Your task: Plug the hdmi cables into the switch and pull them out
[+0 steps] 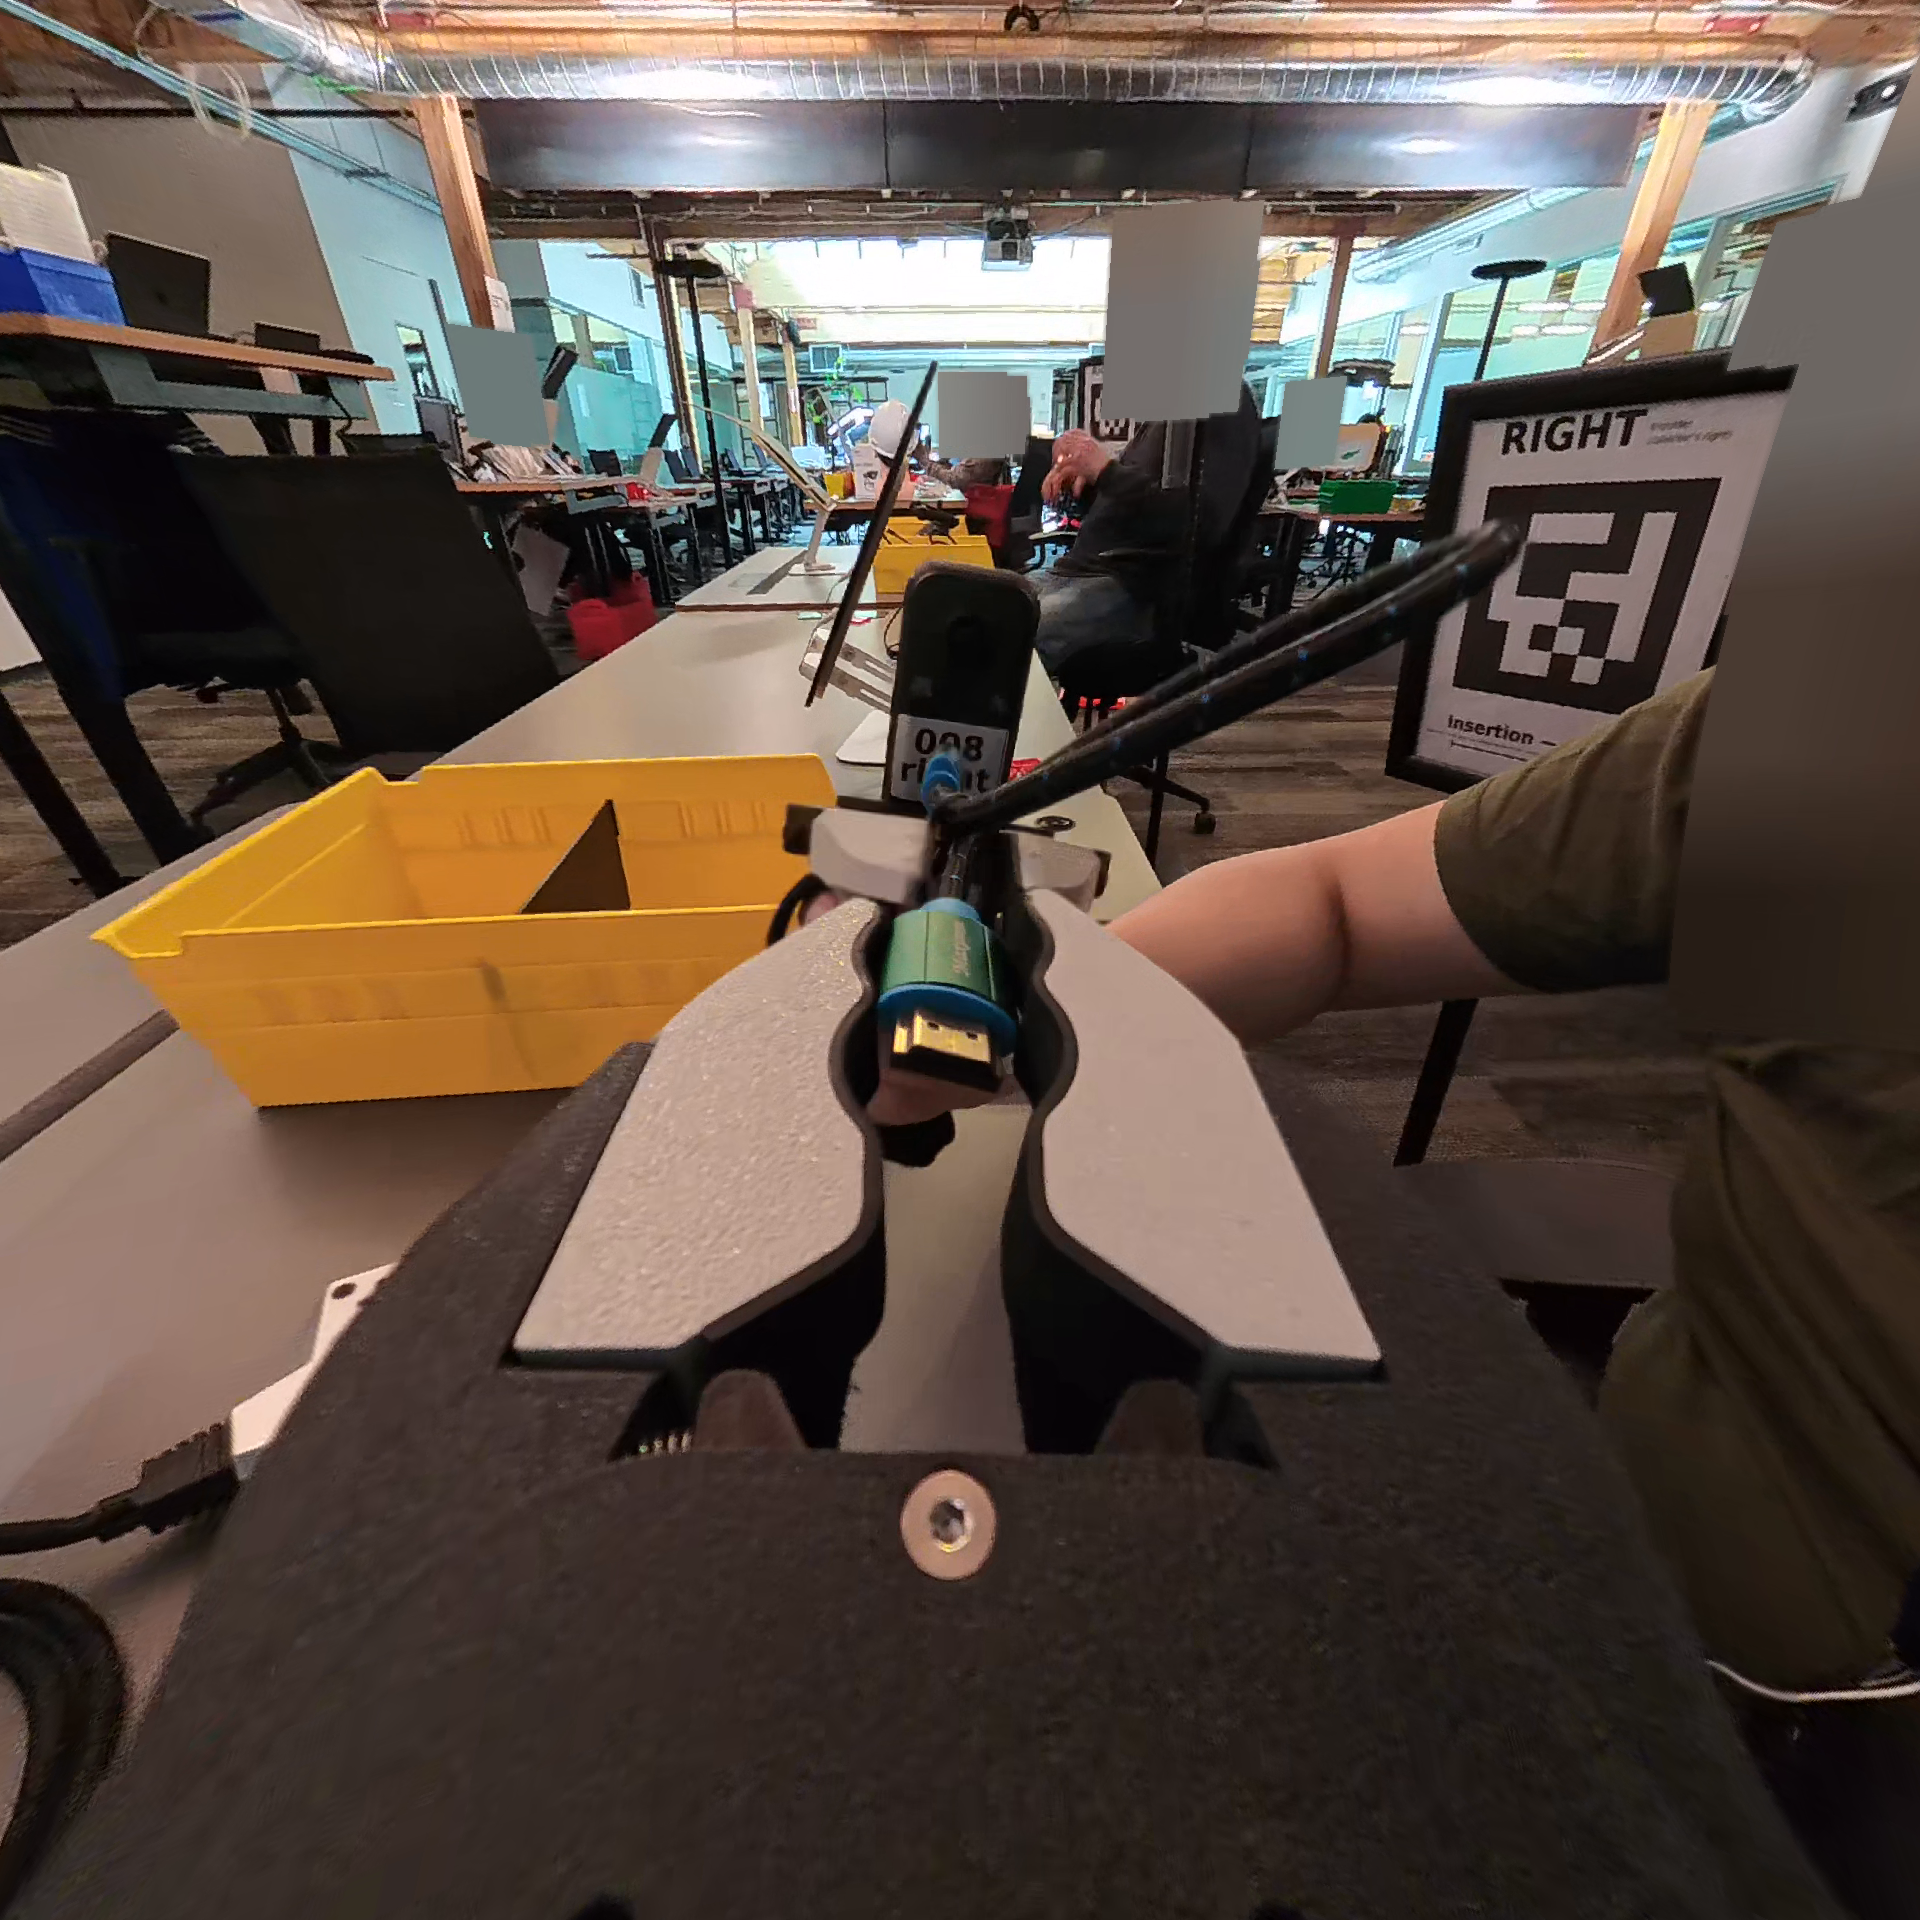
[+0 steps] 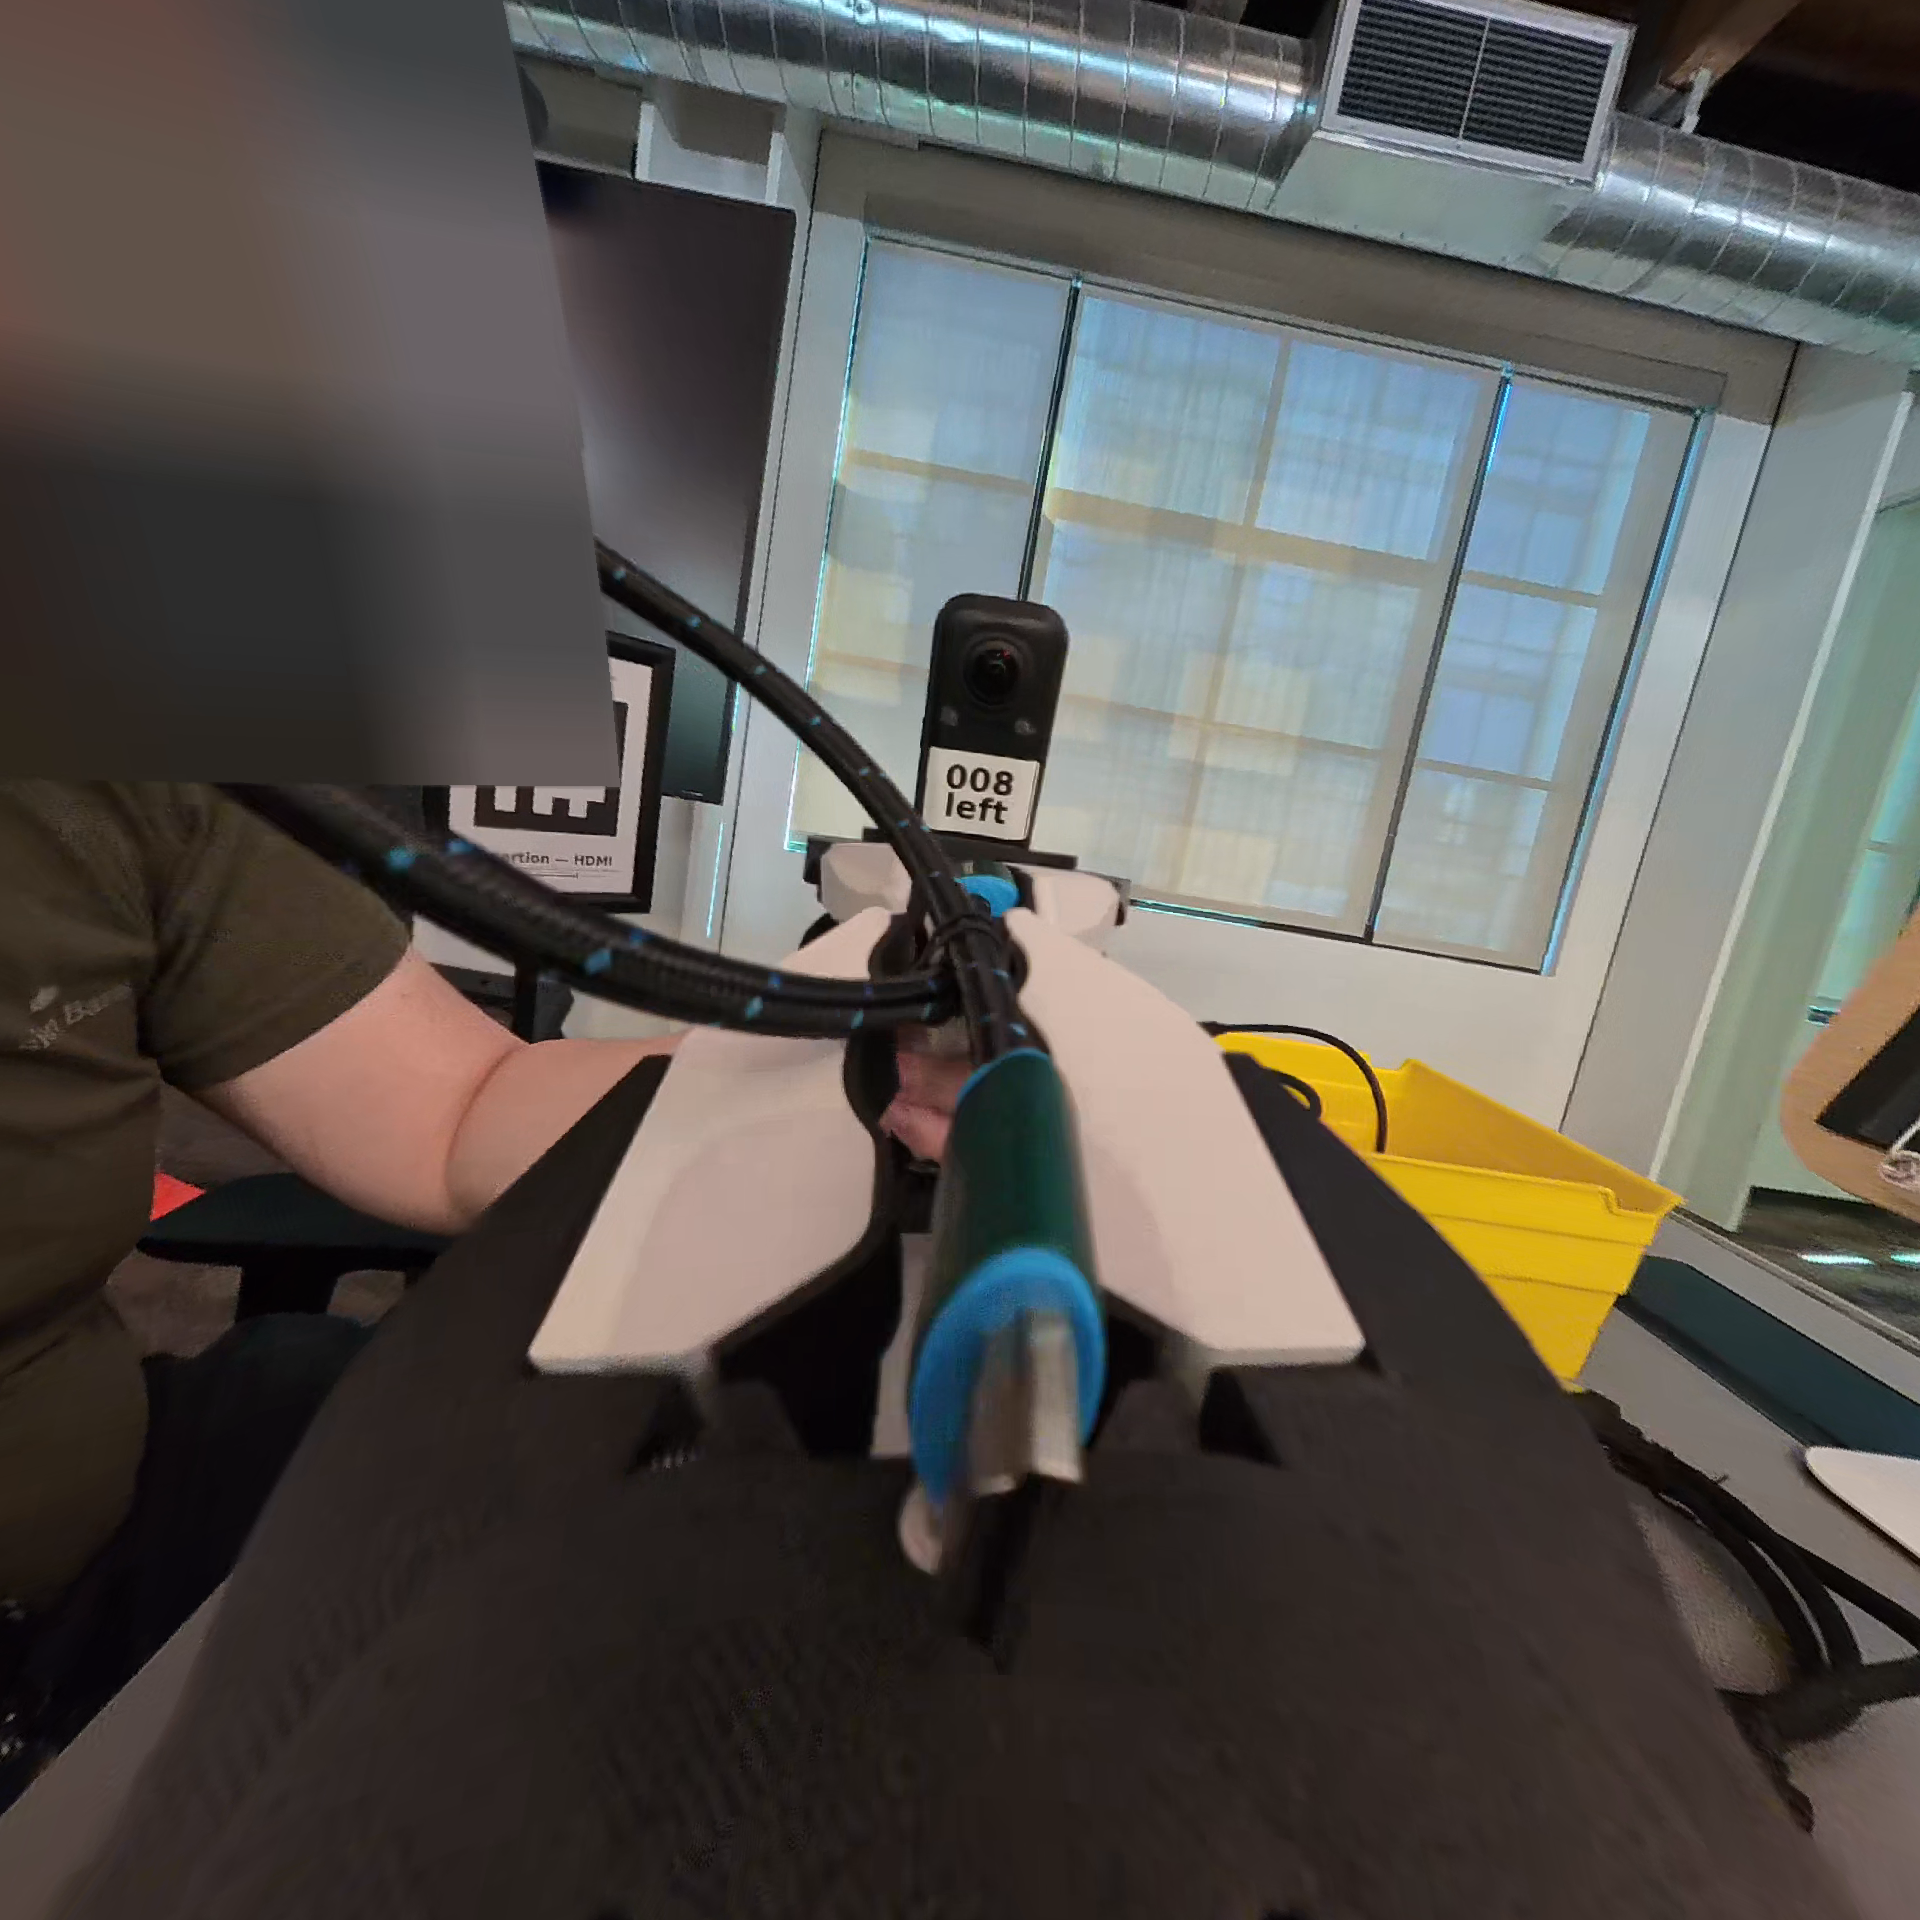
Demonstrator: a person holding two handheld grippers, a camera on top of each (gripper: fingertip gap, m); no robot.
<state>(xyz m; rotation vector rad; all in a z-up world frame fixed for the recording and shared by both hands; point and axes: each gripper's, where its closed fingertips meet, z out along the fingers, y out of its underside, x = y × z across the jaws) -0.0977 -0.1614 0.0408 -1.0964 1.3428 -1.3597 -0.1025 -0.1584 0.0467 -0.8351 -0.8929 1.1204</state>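
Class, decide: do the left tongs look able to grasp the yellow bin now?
Probably not: the left tongs seem clamped on a green HDMI plug, though nothing blocks the way to the yellow bin.

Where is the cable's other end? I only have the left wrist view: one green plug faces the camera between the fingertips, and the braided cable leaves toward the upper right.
Observer: The right wrist view shows a second green plug, lying along the gap between the right hand-held gripper's fingers, metal tip toward that camera.
Reviewer: Is the cable straight between them?
Observer: No. The braided cable loops out to the side and returns, bunched at those fingertips.
Reviewer: What stands behind the left hand-held gripper around my green plug?
Observer: A large window.
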